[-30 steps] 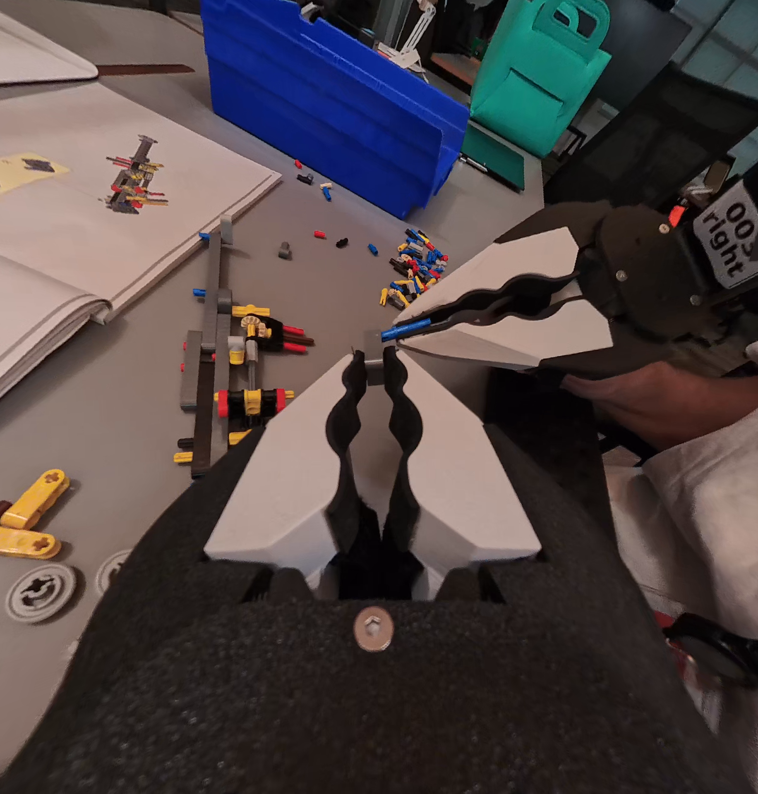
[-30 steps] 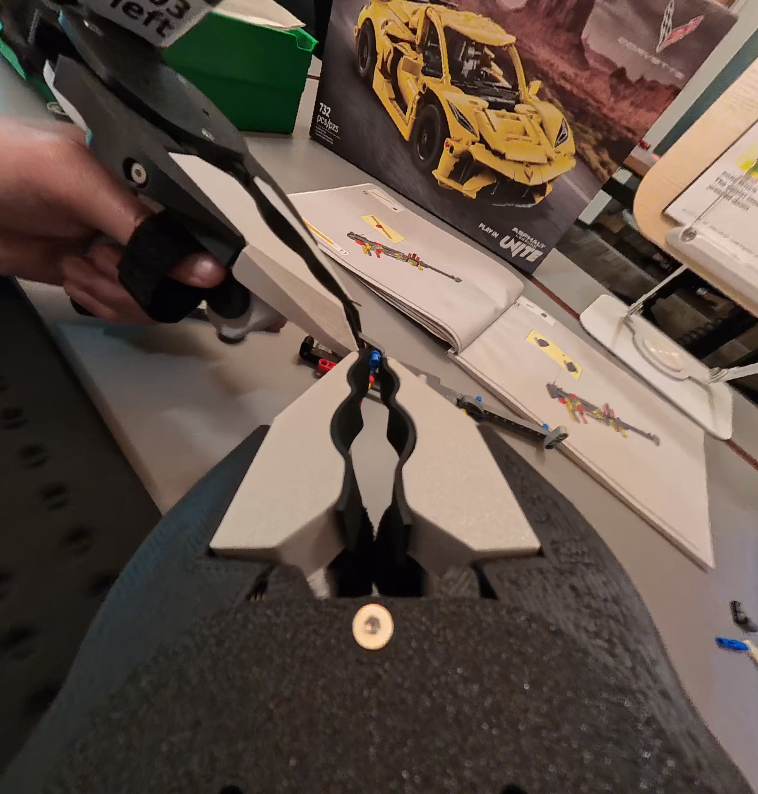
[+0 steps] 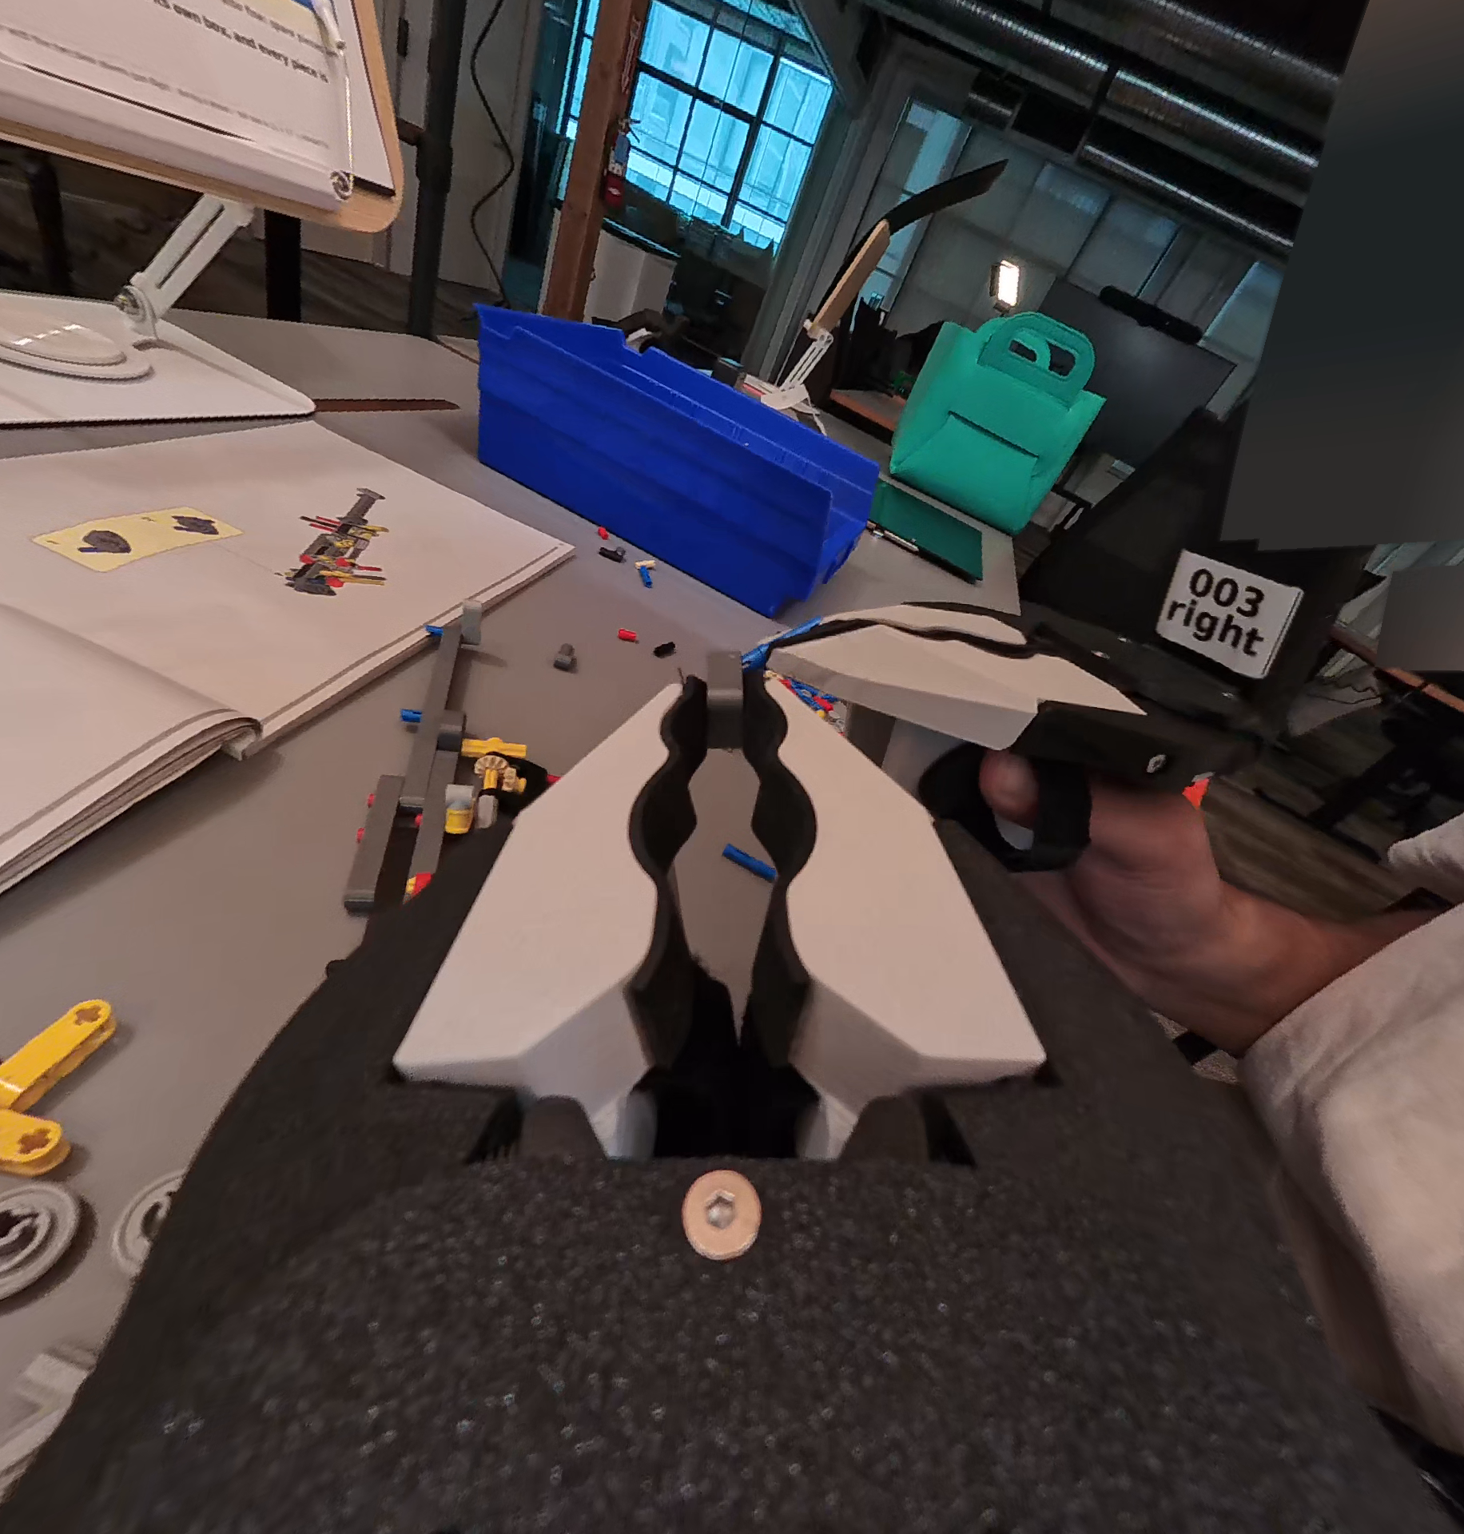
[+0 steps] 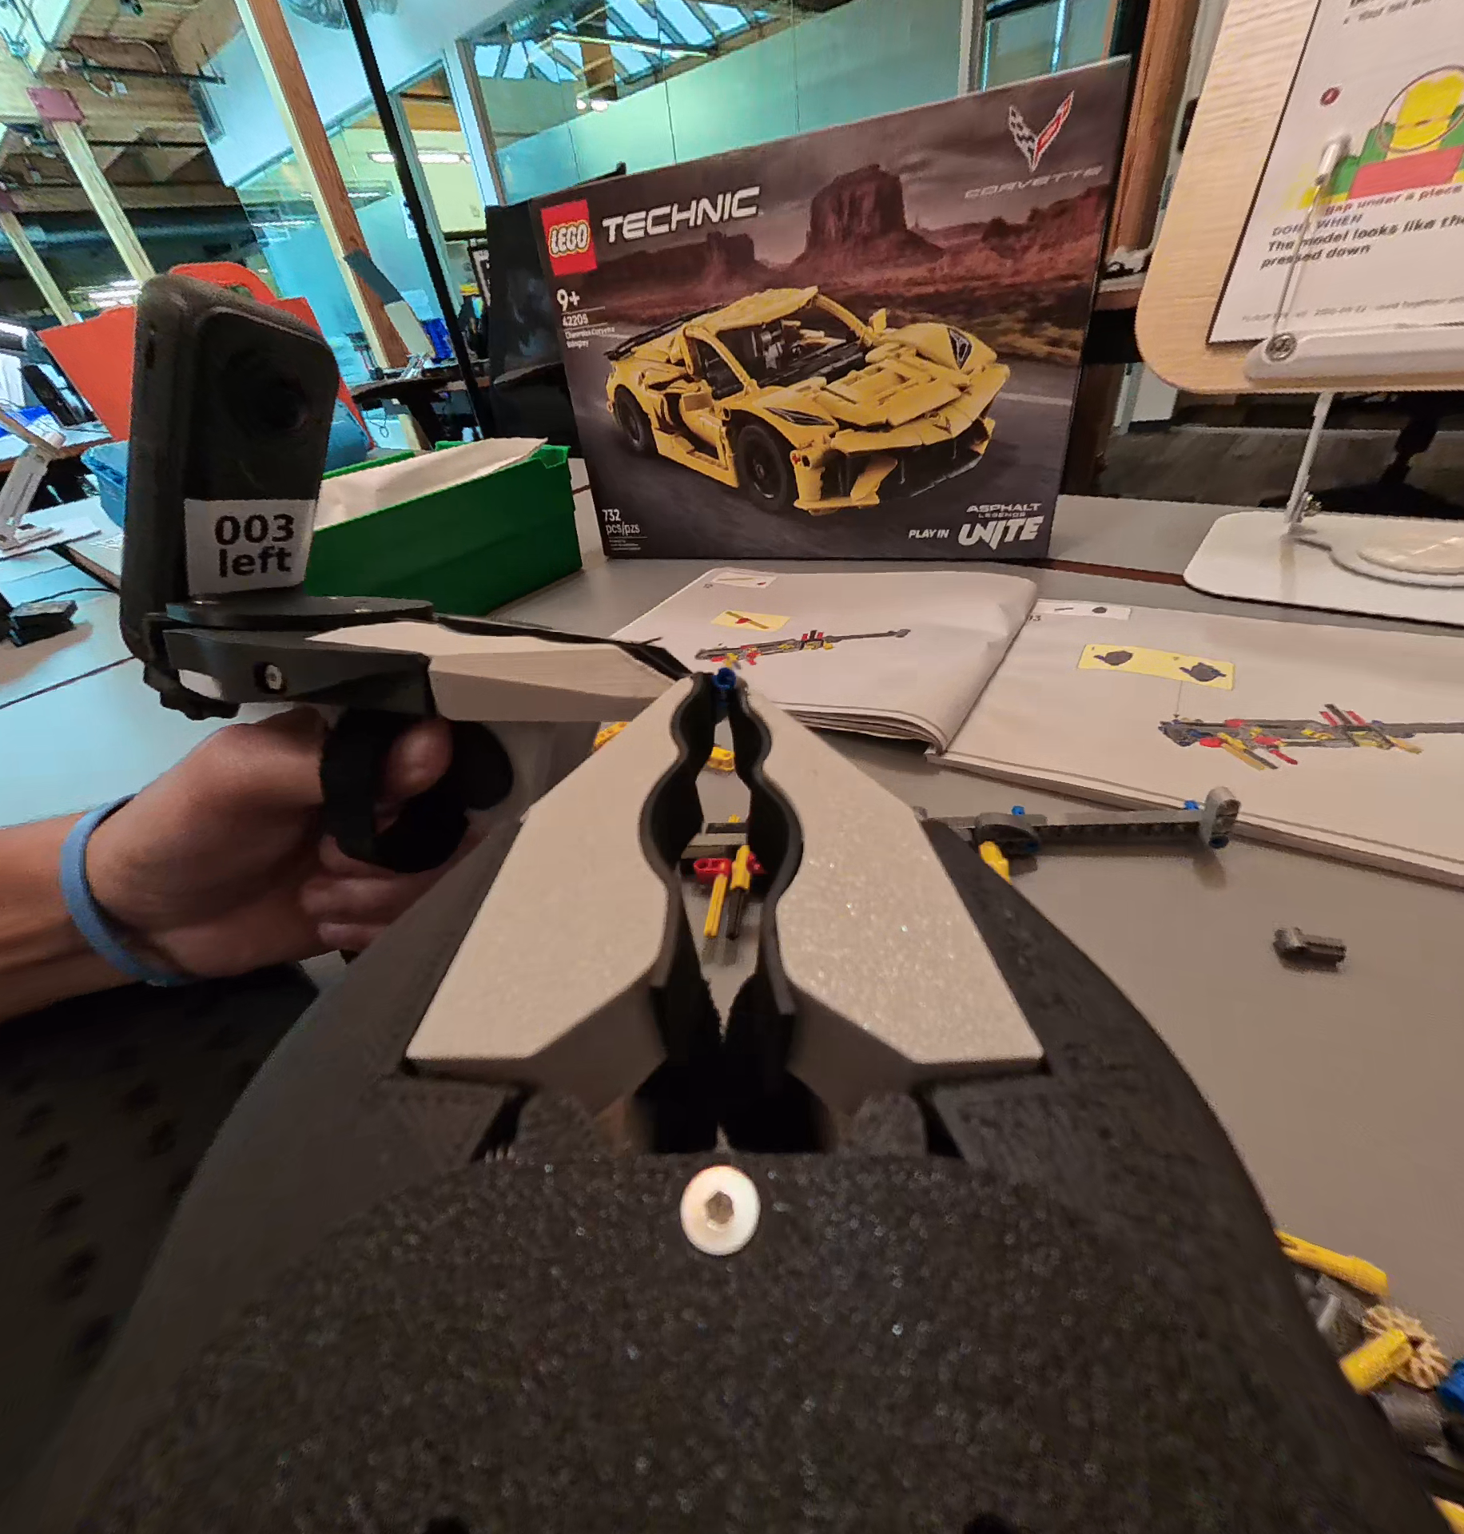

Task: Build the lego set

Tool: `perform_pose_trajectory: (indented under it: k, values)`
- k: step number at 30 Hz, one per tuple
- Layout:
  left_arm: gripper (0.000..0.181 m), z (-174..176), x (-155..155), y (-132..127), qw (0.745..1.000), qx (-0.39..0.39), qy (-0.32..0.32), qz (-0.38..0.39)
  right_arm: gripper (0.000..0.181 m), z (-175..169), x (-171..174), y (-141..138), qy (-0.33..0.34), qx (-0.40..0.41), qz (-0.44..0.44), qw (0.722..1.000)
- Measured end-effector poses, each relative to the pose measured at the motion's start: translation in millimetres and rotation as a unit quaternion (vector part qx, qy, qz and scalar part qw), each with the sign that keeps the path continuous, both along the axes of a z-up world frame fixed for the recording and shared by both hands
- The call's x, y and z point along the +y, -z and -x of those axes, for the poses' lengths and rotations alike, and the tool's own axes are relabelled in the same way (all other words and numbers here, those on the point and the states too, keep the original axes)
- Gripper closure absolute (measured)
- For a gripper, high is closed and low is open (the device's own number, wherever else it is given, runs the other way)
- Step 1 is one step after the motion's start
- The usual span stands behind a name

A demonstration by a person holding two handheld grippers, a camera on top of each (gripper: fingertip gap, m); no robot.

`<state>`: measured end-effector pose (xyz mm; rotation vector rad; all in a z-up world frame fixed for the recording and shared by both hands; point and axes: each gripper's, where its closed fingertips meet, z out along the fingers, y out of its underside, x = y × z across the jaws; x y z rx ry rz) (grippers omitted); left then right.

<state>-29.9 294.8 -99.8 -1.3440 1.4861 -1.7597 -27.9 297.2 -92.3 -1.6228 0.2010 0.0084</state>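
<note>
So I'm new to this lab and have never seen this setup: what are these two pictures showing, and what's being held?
No robot here: a person holds a handheld pincer tool in each hand, each with a camera looking along its two fingers. One picture is from the left tool, the other from the right tool; each also shows the other tool from the side. The left one is shut on a small grey piece, the right one on a blue pin, with the tips brought together above the grey table. On the table lie an open instruction booklet, a half-built grey assembly, scattered small pieces, a blue bin and the set's box.
</note>
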Motion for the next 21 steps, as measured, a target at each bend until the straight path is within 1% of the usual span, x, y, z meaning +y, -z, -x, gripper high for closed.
perform_pose_trajectory:
  k: [7, 8, 10, 11, 12, 13, 14, 15, 16, 18, 20, 21]
  values:
    - [0.174, -1, 6, -1, 1.000, 0.000, -0.014, 0.012, 0.178, 1, 4, 2, -0.007, 0.035, -0.001, 0.999]
    - [0.174, -1, 7, -2, 1.000, -0.003, -0.017, 0.013, 0.179, 2, 5, 2, -0.012, 0.041, -0.001, 0.999]
    - [0.174, -1, 8, -10, 0.999, -0.020, -0.014, 0.022, 0.181, 16, 11, 11, -0.049, 0.057, 0.028, 0.997]
    - [0.174, -1, 5, -10, 1.000, -0.020, -0.011, 0.008, 0.181, 22, 13, 12, -0.054, 0.060, 0.037, 0.996]
    - [0.174, -3, 7, -9, 0.999, -0.023, -0.023, -0.021, 0.181, 15, 11, 6, -0.030, 0.038, 0.023, 0.999]
    - [0.174, -2, 14, -12, 0.998, -0.032, -0.045, -0.042, 0.181, 11, 9, 0, -0.021, 0.021, 0.009, 1.000]
    - [0.174, -1, 22, -15, 0.996, -0.040, -0.060, -0.046, 0.181, 12, 9, -1, -0.033, 0.031, 0.011, 0.999]
    - [0.174, 0, 27, -15, 0.996, -0.038, -0.064, -0.038, 0.181, 14, 9, 5, -0.045, 0.044, 0.035, 0.997]
    - [0.174, 1, 31, -12, 0.996, -0.032, -0.071, -0.037, 0.181, 12, 9, 9, -0.043, 0.037, 0.050, 0.997]
    - [0.174, 2, 42, -5, 0.992, -0.021, -0.096, -0.080, 0.181, -3, 4, 19, -0.013, 0.008, 0.081, 0.997]
    - [0.174, 4, 49, 8, 0.986, 0.004, -0.103, -0.128, 0.181, -13, -2, 36, -0.012, 0.001, 0.142, 0.990]
    - [0.175, 6, 53, 12, 0.983, 0.011, -0.109, -0.146, 0.181, -14, -6, 41, -0.024, -0.001, 0.162, 0.986]
